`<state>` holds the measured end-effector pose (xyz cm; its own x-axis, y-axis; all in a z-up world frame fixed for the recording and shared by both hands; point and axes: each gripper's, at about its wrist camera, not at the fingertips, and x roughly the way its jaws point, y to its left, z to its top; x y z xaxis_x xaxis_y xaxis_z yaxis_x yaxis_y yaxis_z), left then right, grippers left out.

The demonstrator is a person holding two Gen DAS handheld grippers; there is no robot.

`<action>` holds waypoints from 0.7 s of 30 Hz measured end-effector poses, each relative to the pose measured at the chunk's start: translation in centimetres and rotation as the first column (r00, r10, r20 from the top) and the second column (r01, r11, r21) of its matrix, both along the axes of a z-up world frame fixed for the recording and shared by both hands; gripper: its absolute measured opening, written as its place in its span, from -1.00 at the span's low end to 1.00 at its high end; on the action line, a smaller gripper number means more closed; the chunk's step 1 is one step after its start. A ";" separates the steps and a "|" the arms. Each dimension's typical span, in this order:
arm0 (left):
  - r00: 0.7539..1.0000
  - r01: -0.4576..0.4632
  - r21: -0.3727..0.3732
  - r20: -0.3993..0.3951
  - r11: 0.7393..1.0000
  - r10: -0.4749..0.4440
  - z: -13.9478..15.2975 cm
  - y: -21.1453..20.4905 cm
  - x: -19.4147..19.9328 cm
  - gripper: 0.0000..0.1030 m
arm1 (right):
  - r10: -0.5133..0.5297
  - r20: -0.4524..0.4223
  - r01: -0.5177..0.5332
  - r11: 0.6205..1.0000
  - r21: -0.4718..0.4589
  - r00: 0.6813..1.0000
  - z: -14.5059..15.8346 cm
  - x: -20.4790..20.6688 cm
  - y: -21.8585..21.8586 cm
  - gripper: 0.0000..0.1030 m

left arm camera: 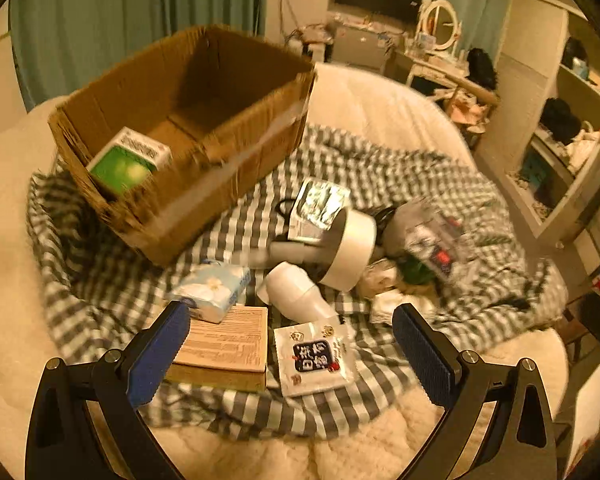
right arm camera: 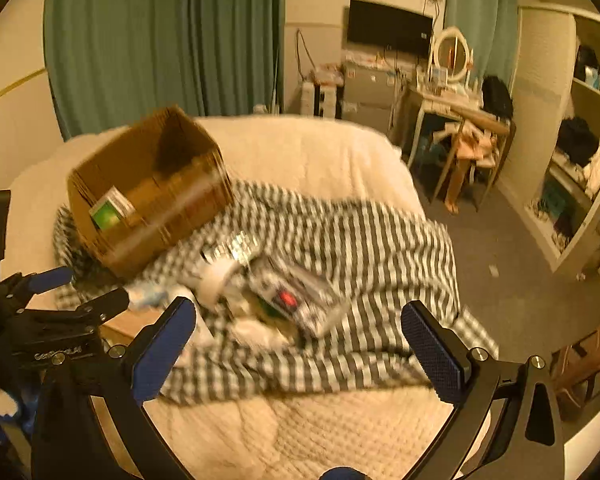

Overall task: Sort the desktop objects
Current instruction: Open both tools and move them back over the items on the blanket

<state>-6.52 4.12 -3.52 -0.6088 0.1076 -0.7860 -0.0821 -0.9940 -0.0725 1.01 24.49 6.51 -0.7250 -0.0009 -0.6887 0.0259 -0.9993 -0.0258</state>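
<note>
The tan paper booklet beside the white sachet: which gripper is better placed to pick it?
Probably the left gripper: its open fingers sit just above the tan paper booklet. The right gripper hovers farther right, over the checked cloth.

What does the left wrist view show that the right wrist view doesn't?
Only the left wrist view shows the white sachet with dark lettering and the tan booklet lying clear on the checked cloth. Only the right wrist view shows the left gripper from outside. Both share the cardboard box, holding a green-and-white carton, and open jaws on the camera's own gripper.
</note>
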 end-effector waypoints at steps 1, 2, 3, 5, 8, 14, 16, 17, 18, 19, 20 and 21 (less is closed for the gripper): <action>1.000 -0.002 -0.008 -0.004 1.000 0.002 -1.0 0.4 -0.9 1.00 | 0.003 0.011 -0.003 1.000 0.002 1.000 -0.8 0.0 0.3 0.99; 1.000 -0.002 -0.018 -0.013 1.000 0.001 -1.5 0.7 -1.4 1.00 | 0.004 0.018 -0.004 1.000 0.008 1.000 -1.7 0.0 0.6 0.99; 1.000 -0.002 -0.036 -0.027 0.999 0.001 -2.0 1.2 -2.1 1.00 | 0.003 0.017 -0.003 1.000 0.013 1.000 -2.4 0.1 0.9 0.99; 0.998 0.002 -0.060 -0.062 0.998 -0.005 -3.5 1.8 -3.4 1.00 | -0.018 0.021 0.018 1.000 0.007 1.000 -3.5 0.3 1.5 0.99; 0.998 0.025 -0.078 -0.059 0.997 -0.029 -5.3 2.2 -4.5 1.00 | -0.056 0.011 0.057 0.998 -0.032 0.998 -5.0 0.8 2.1 0.99; 0.984 0.092 -0.051 -0.151 0.994 -0.098 -4.8 2.6 -4.8 1.00 | -0.047 0.038 0.046 0.999 0.018 0.998 -8.0 -1.2 1.8 0.99; 0.979 0.138 -0.035 -0.145 0.990 -0.142 -4.9 3.1 -4.8 1.00 | -0.033 0.046 0.029 0.997 0.074 0.998 -8.7 -2.6 1.4 0.99; 0.974 0.162 -0.046 -0.151 0.986 -0.167 -5.0 3.6 -4.7 1.00 | -0.020 0.052 0.015 0.996 0.087 0.998 -9.0 -3.5 1.3 0.99; 0.971 0.171 -0.074 -0.157 0.983 -0.181 -5.2 4.1 -4.7 1.00 | -0.009 0.056 0.004 0.996 0.090 0.998 -9.3 -4.2 1.2 0.99; 0.969 0.173 -0.100 -0.159 0.980 -0.187 -5.3 4.4 -4.7 1.00 | 0.007 0.063 -0.013 0.996 0.087 0.998 -9.6 -5.0 1.1 0.99; 0.968 0.168 -0.142 -0.162 0.975 -0.191 -5.5 4.7 -4.8 0.97 | 0.032 0.076 -0.039 0.995 0.090 0.997 -10.0 -5.9 1.0 0.99; 0.967 0.165 -0.162 -0.167 0.973 -0.191 -5.7 4.8 -4.8 0.94 | 0.056 0.087 -0.065 0.993 0.102 0.995 -10.3 -6.5 0.7 0.99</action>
<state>-11.29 8.90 -9.25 -0.7232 0.1195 -0.6802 -0.2569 -0.9608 0.1044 -5.50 25.19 -3.74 -0.6652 0.0319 -0.7460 0.0927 -0.9878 -0.1250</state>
